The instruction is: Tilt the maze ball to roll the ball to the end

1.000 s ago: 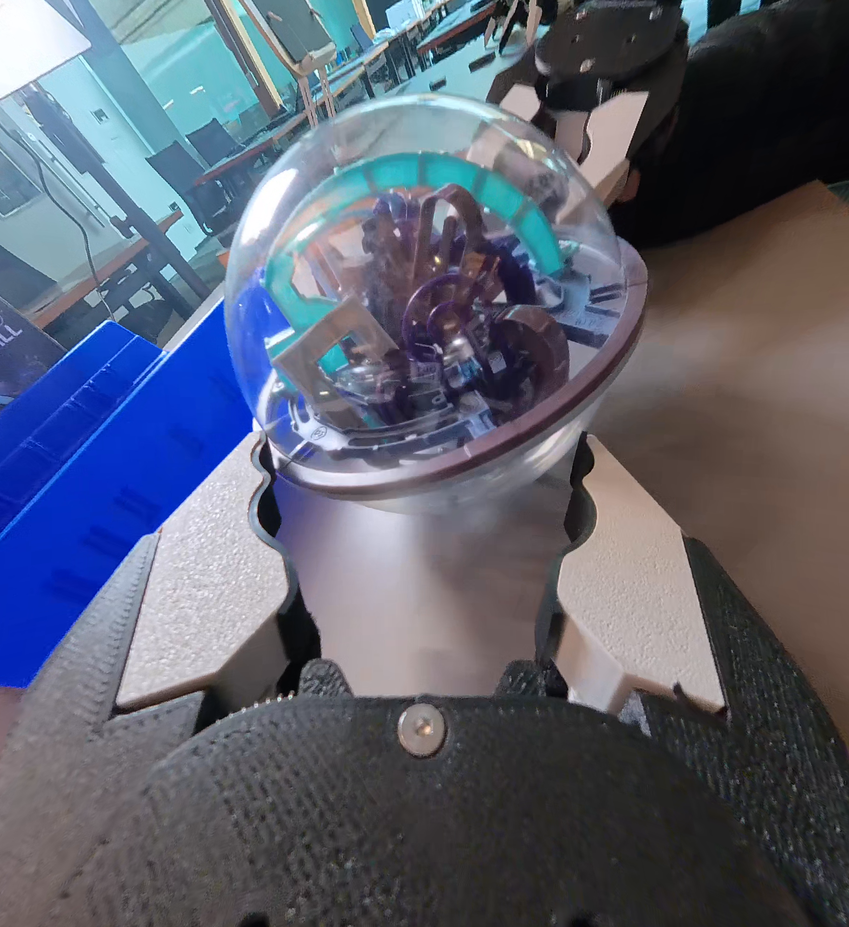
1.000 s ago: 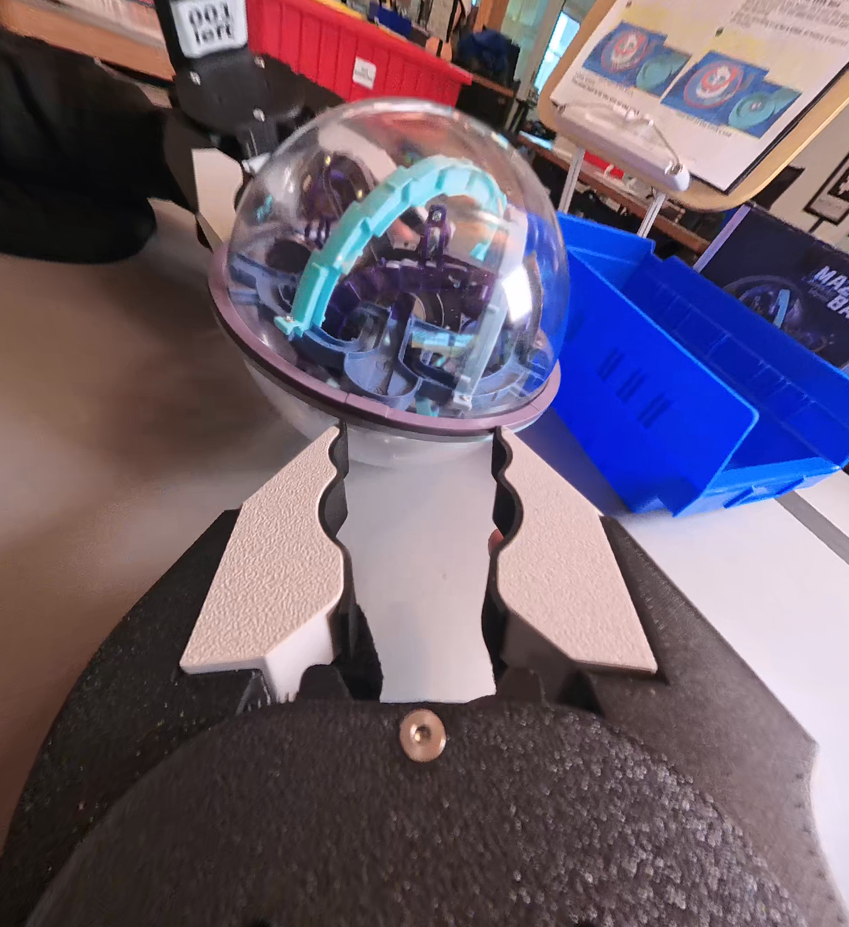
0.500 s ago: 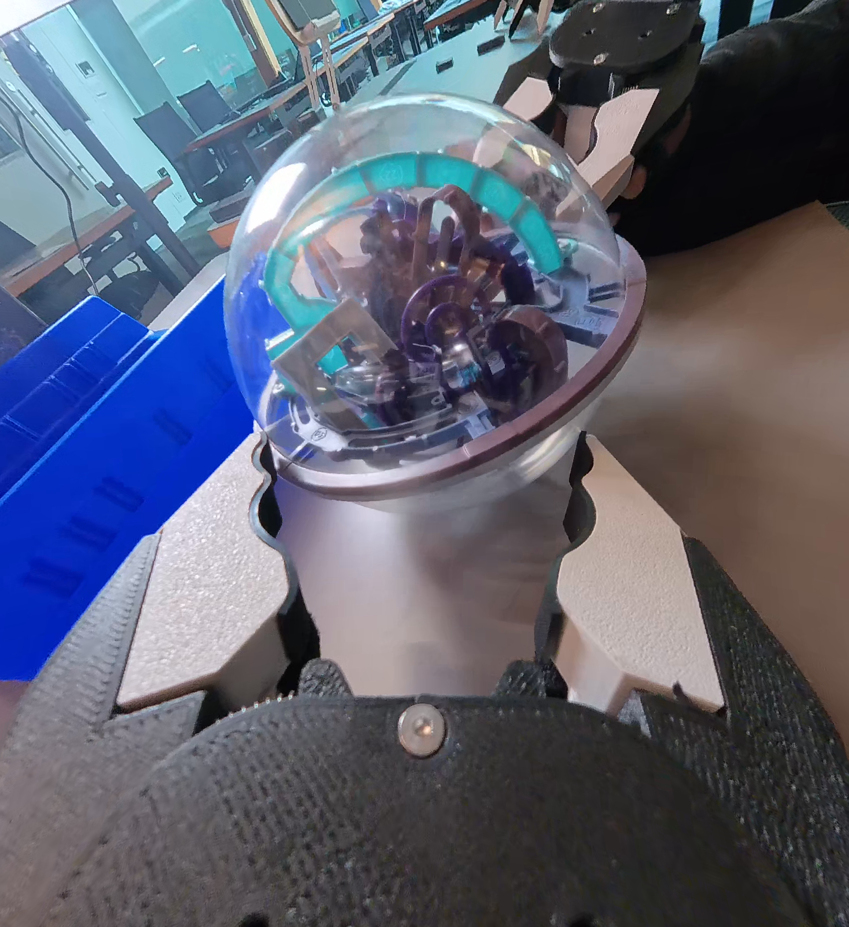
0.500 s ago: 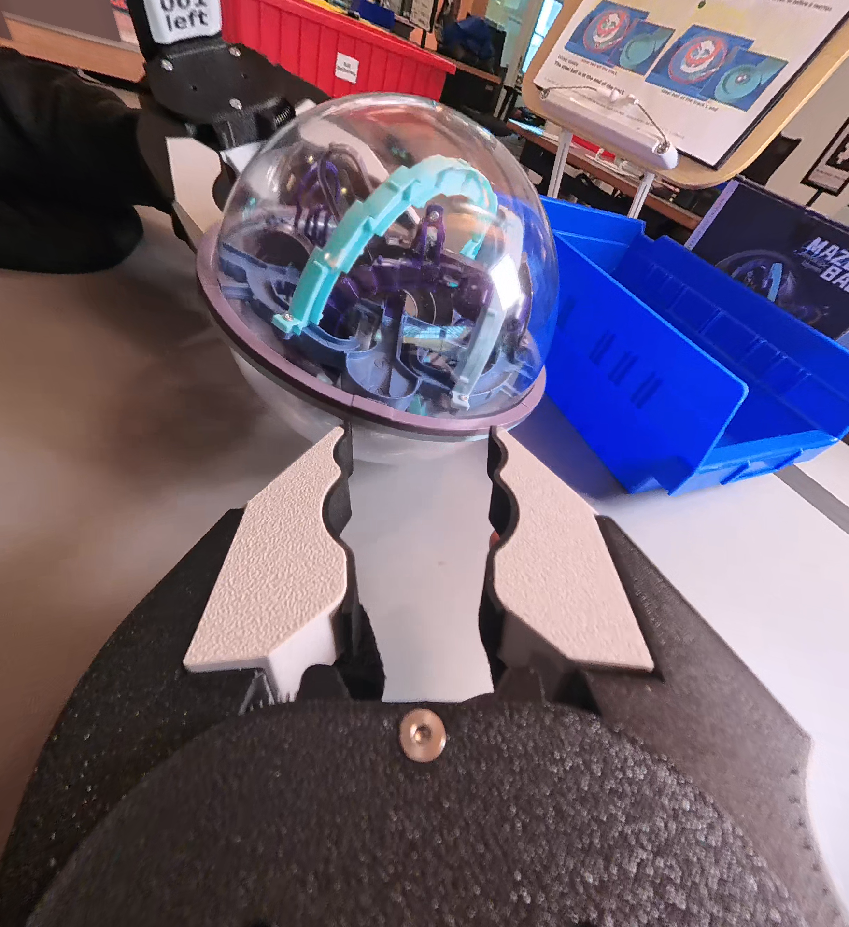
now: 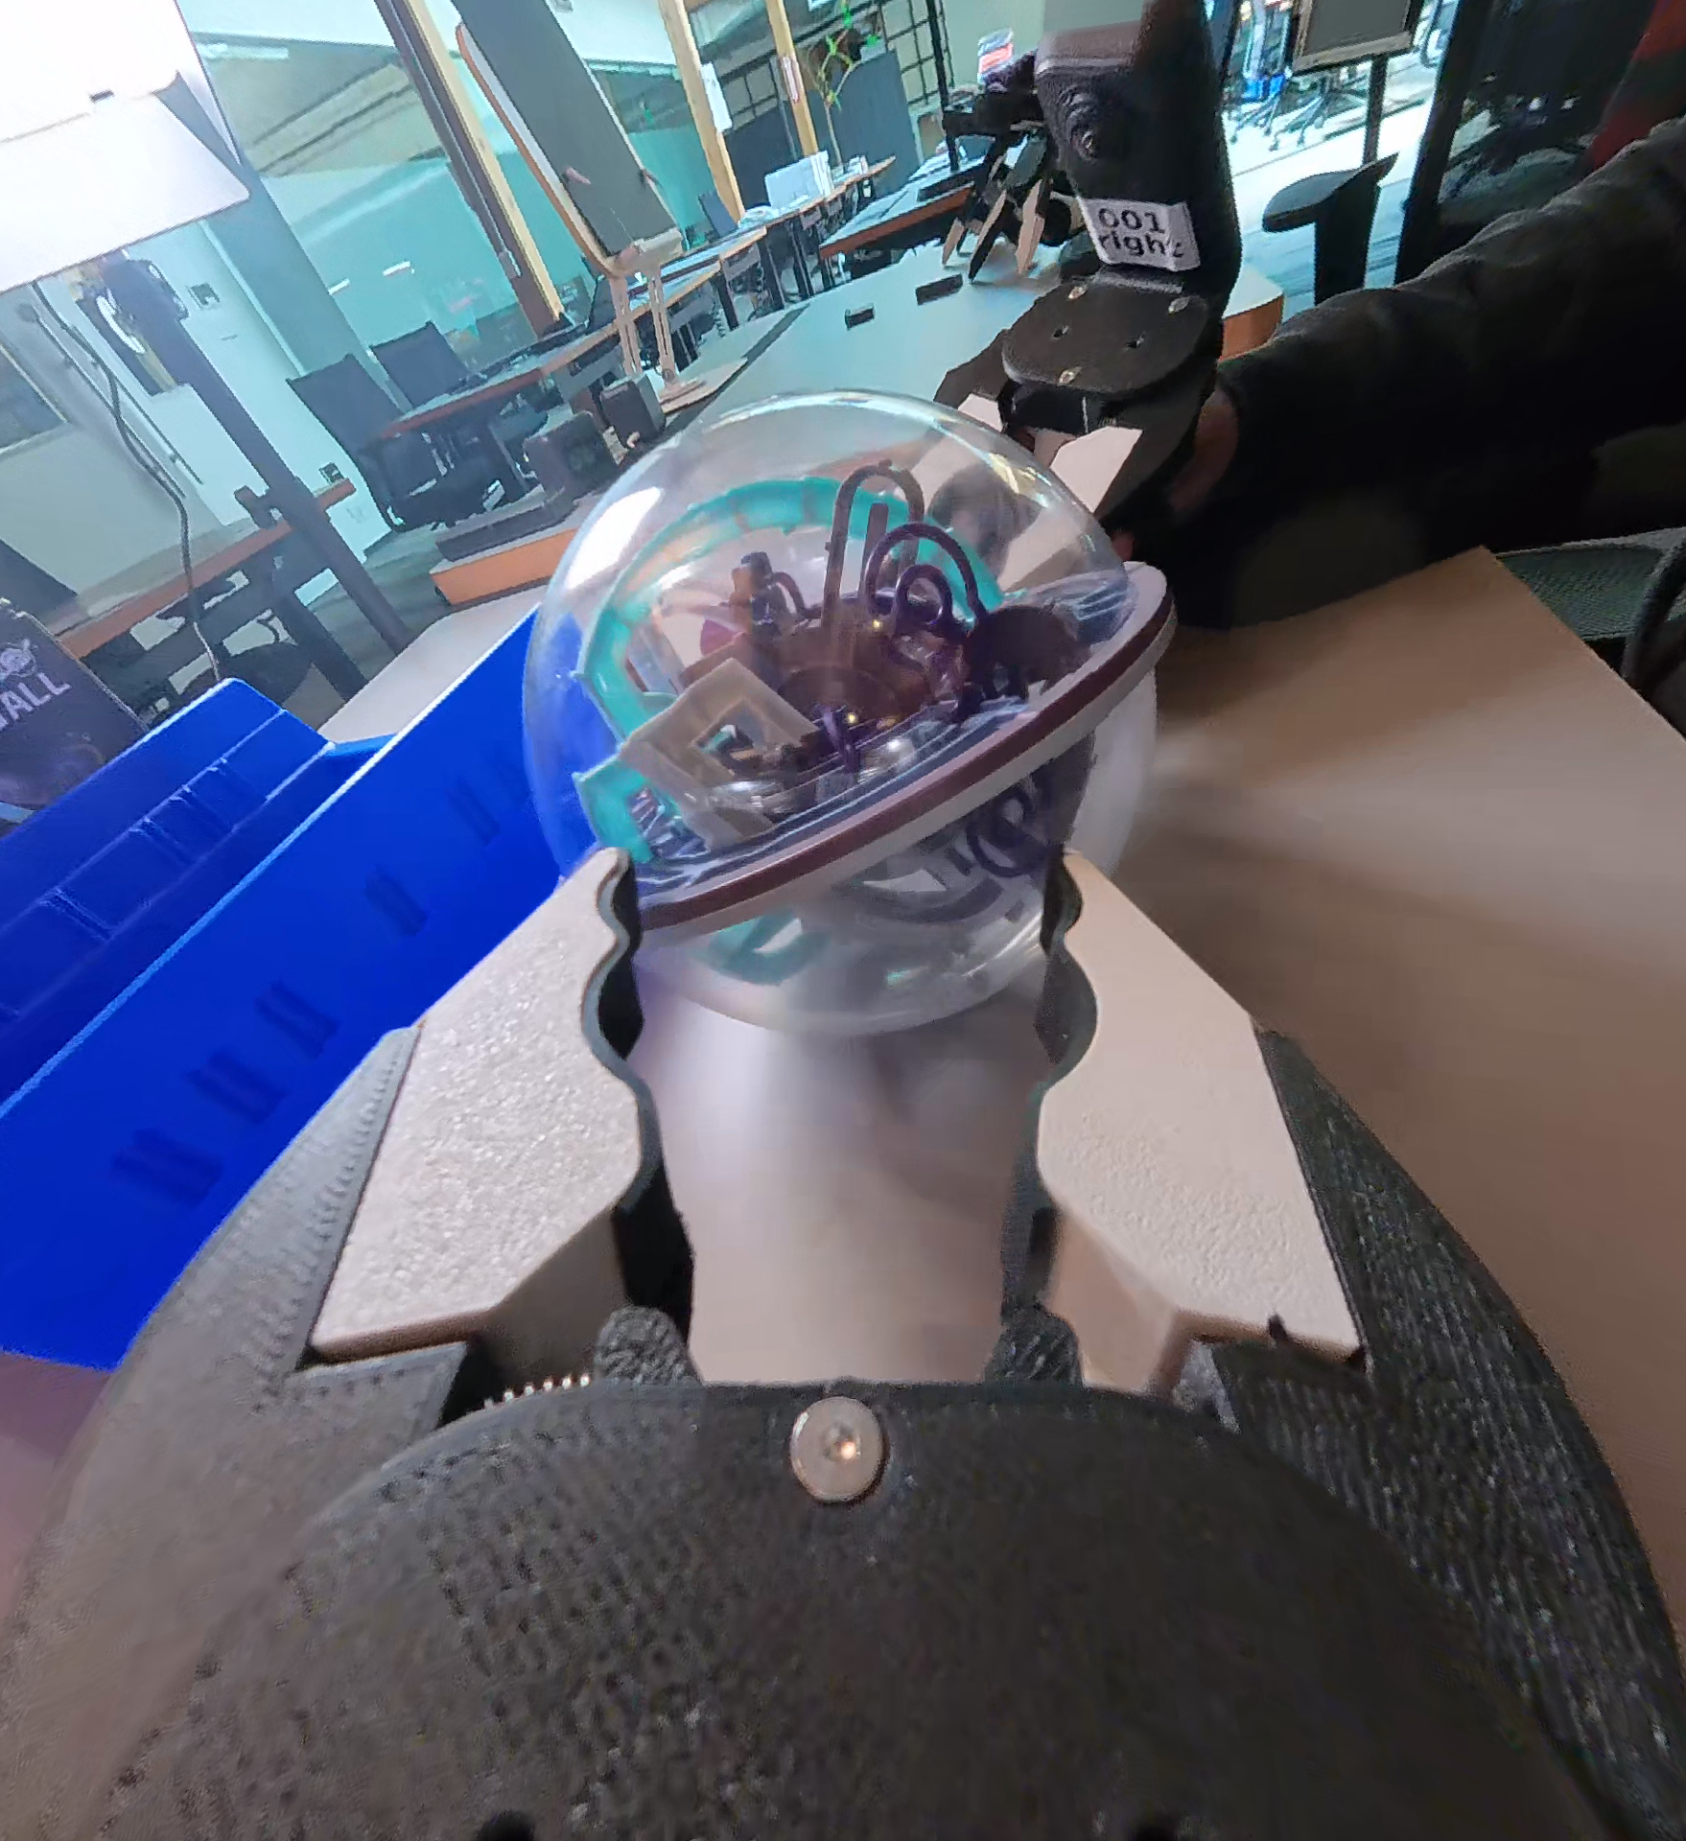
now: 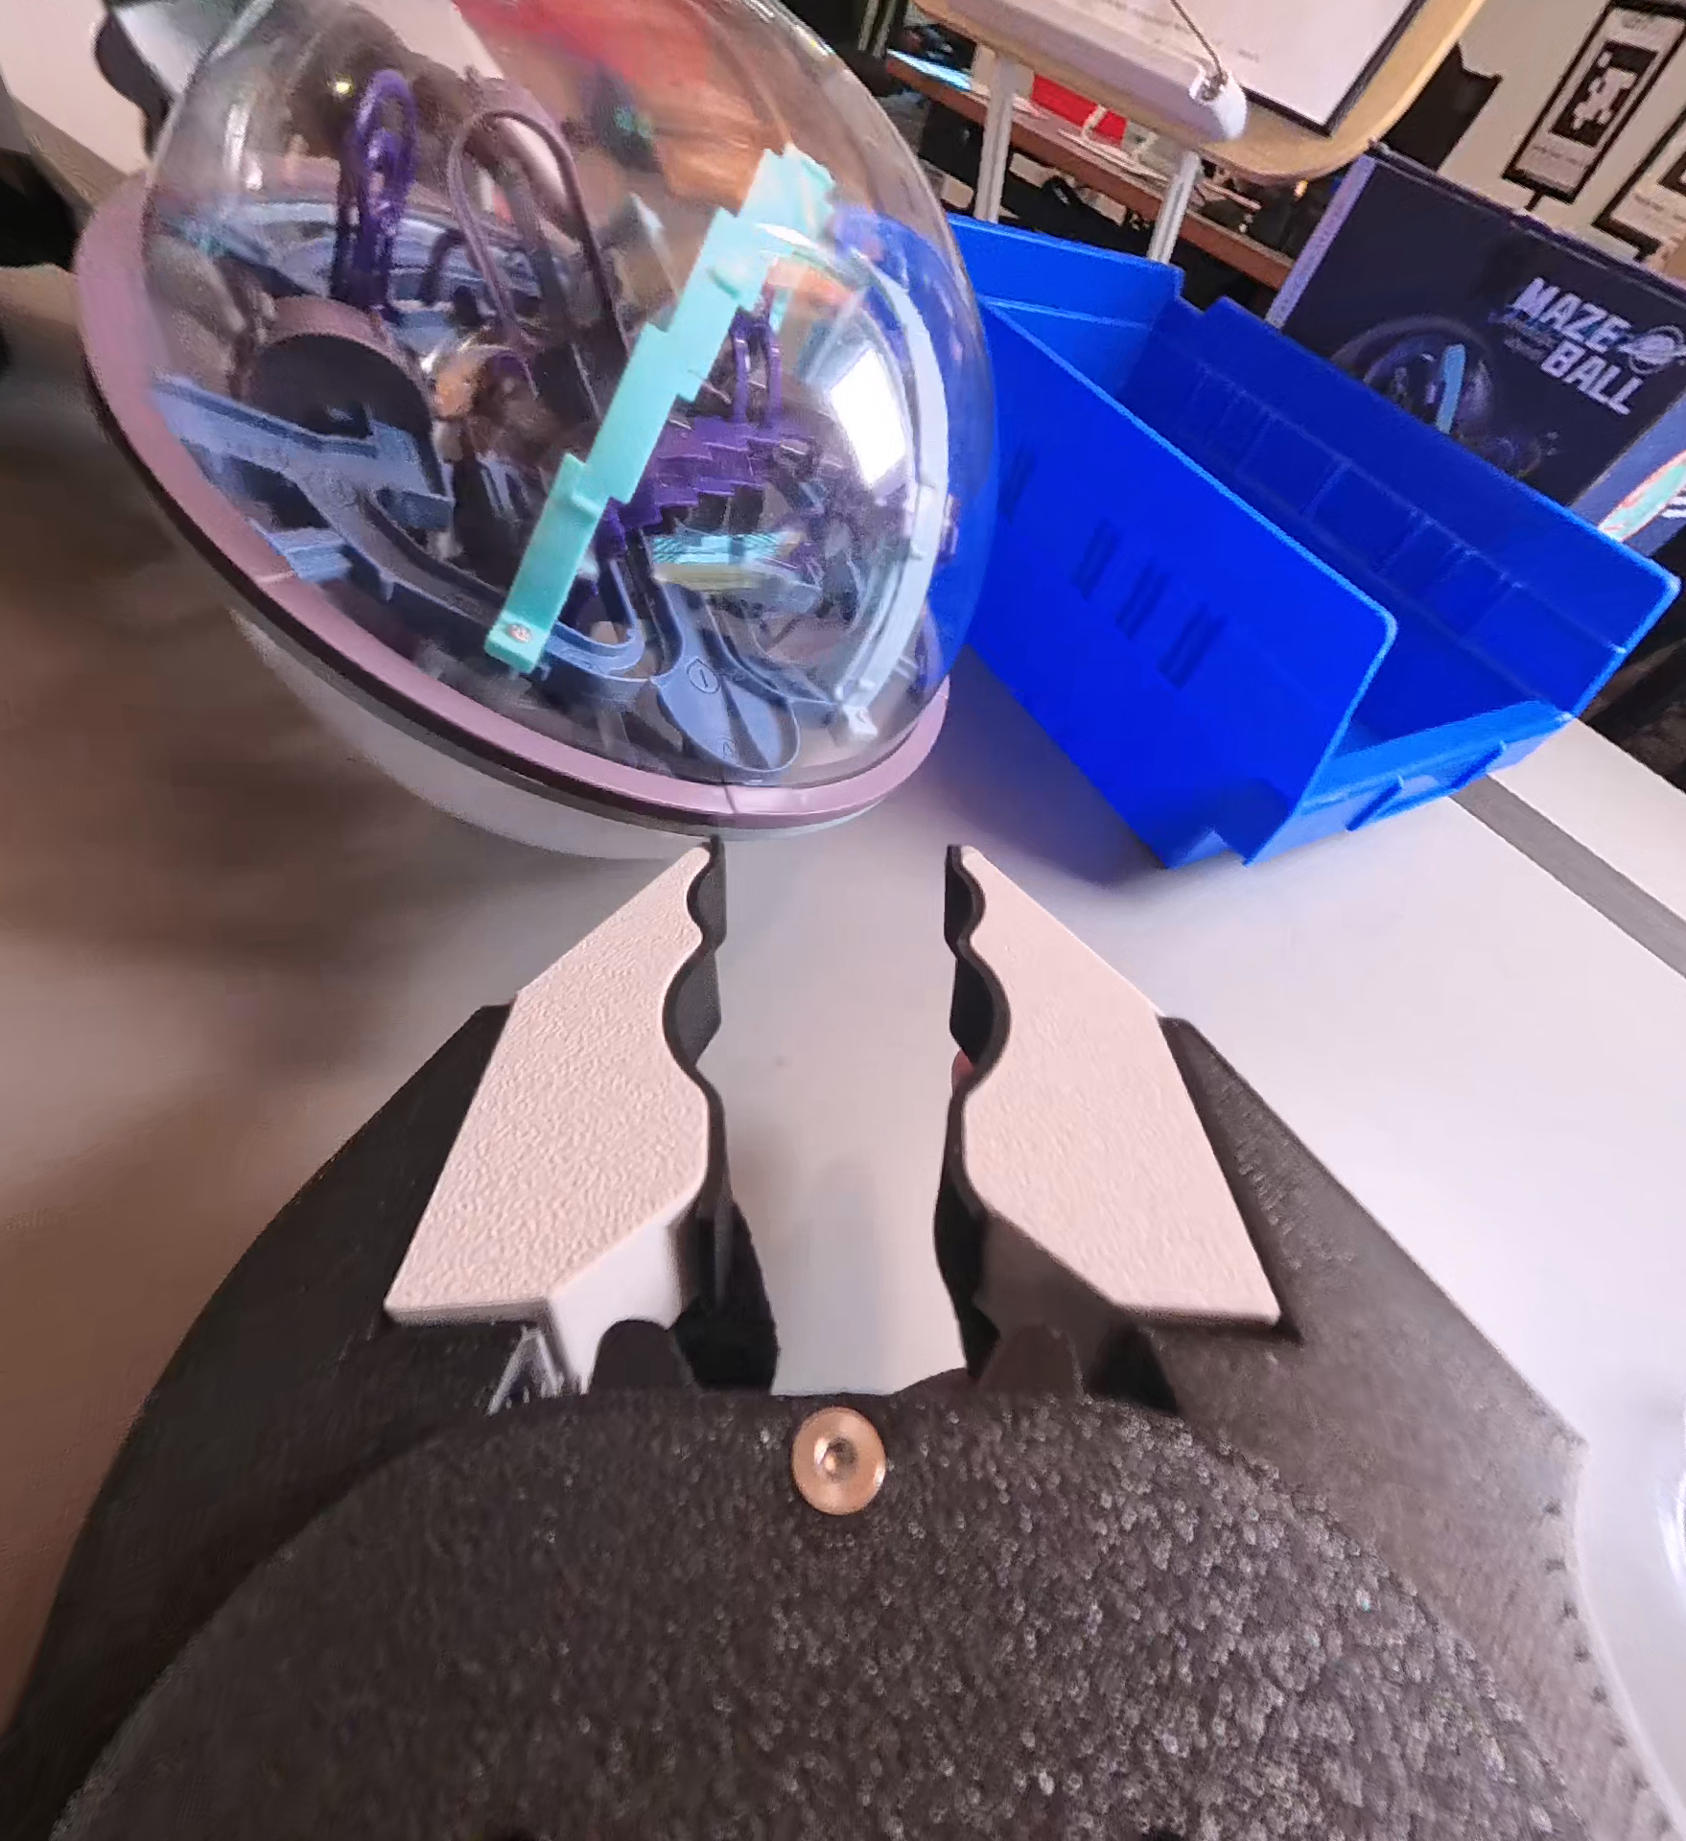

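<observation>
Left gripper (image 5: 844, 897) jaws cradle tilted maze ball (image 5: 844, 697).

One maze ball (image 5: 844, 717) sits at the centre of the left wrist view. Two grippers show there: the left gripper (image 5: 839, 897) at 6 o'clock and the right gripper (image 5: 1068, 448) at 1 o'clock. One blue bin (image 6: 1267, 618) lies at 3 o'clock of the ball in the right wrist view, with one dark printed box (image 6: 1497, 349) at 2 o'clock.

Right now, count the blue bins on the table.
2: the nearer blue bin sits right beside the maze ball; the second blue bin nests just behind it. More may be hidden.
</observation>
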